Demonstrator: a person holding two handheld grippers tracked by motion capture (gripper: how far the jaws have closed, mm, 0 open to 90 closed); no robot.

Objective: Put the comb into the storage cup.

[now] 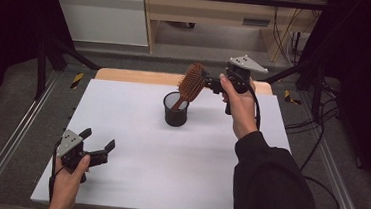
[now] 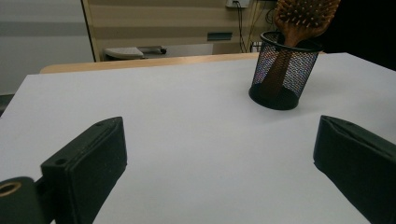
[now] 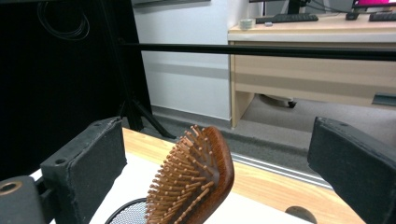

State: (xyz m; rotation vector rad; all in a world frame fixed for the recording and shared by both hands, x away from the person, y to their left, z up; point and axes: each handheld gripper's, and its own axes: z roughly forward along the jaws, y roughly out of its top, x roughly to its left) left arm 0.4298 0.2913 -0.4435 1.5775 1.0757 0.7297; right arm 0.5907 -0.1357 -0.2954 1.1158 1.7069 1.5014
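We see the wooden hairbrush standing handle-down in the black mesh cup near the far middle of the white bench, its bristled head leaning out over the rim. Our right gripper sits level beside the head, its jaws wide apart either side of the brush without pressing on it. Our left gripper rests near the bench's front left corner, jaws spread wide with nothing between them.
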